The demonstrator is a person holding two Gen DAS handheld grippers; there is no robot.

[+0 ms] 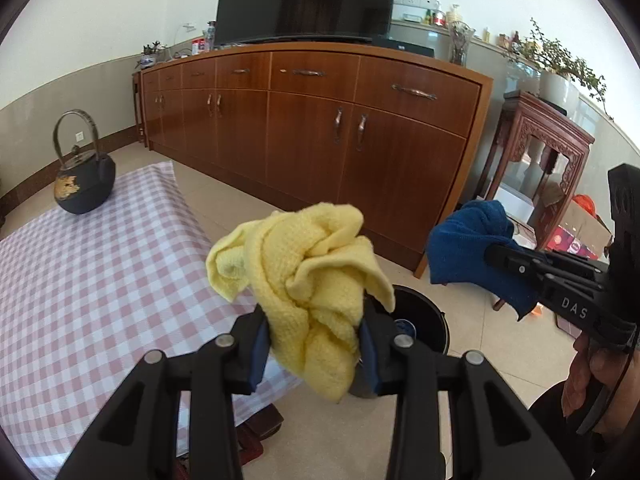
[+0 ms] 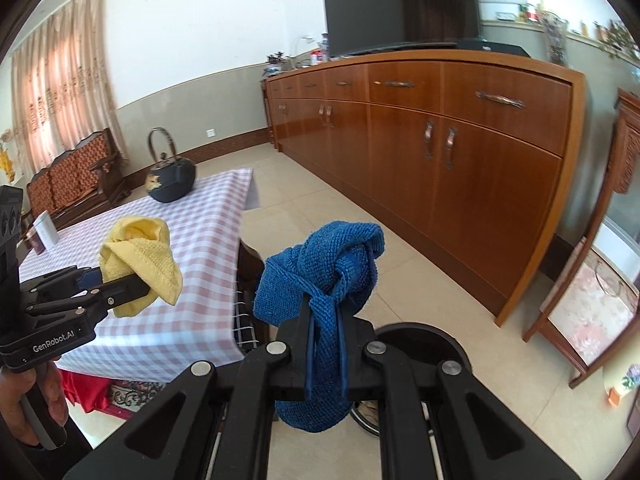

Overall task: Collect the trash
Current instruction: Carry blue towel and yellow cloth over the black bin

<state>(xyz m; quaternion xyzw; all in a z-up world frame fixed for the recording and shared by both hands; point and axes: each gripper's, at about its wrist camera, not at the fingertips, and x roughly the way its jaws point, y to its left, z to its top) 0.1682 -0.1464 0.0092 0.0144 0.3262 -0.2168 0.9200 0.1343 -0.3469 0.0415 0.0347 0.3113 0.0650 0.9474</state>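
My left gripper [image 1: 314,340] is shut on a crumpled yellow cloth [image 1: 308,276], held in the air past the table's near corner. In the right wrist view the same yellow cloth [image 2: 140,264] hangs over the checked table. My right gripper [image 2: 324,344] is shut on a knotted blue cloth [image 2: 320,280], whose tail hangs below the jaws. From the left wrist view the blue cloth [image 1: 464,252] floats to the right. A black round bin [image 1: 420,316] stands on the floor just behind the yellow cloth; the bin [image 2: 424,340] also sits below the blue cloth.
A pink-and-white checked tablecloth [image 1: 88,272] covers the table, with a black iron teapot [image 1: 84,180] at its far end. A long wooden sideboard [image 1: 320,128] with a TV [image 1: 308,0] lines the wall. A carved wooden stand [image 1: 540,160] is at right. Tiled floor [image 2: 400,240] lies between.
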